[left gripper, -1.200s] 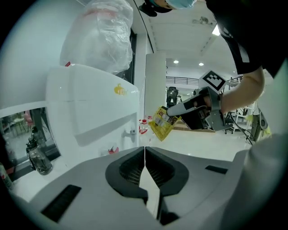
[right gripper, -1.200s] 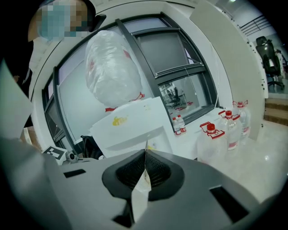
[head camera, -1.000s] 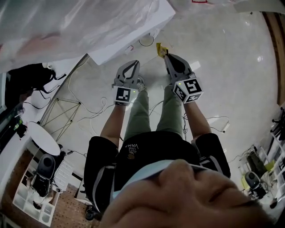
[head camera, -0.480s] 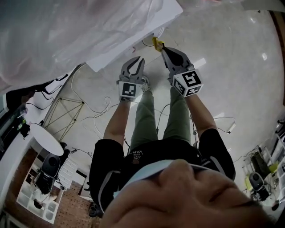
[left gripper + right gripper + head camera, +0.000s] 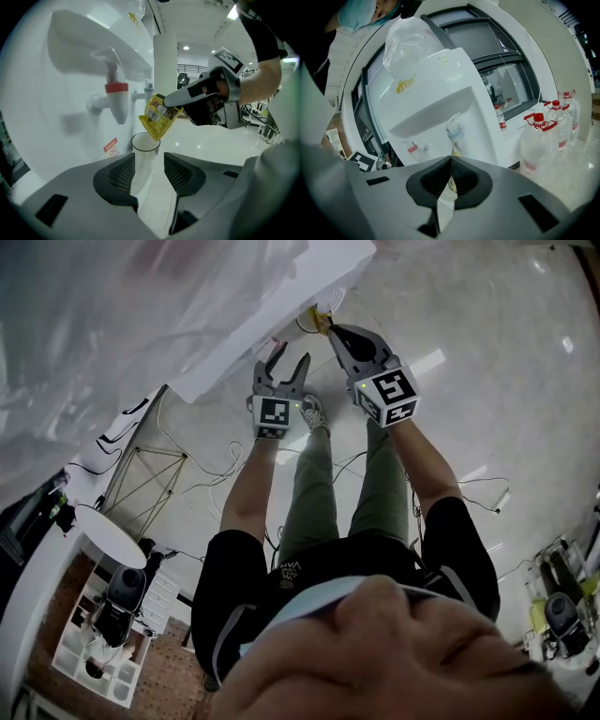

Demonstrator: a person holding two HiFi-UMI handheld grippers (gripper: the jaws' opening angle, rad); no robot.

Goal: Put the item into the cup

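Left gripper view: left hand-held gripper (image 5: pixel 149 161), jaws just opened wide, clear cup (image 5: pixel 145 143) upright between them, pads off it. Right hand-held gripper (image 5: pixel 451 164) clamped on yellow sachet (image 5: pixel 159 117), lower corner at the cup's mouth. Far left: white water dispenser (image 5: pixel 89 65), red tap (image 5: pixel 116 88).

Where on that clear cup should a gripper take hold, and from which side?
Take the cup by its side wall, midway up, coming in level from the front. It stands upright, and the yellow packet in the right gripper hangs over its rim, so the top must stay free. The left gripper has just been opening its jaws, with the cup between them.
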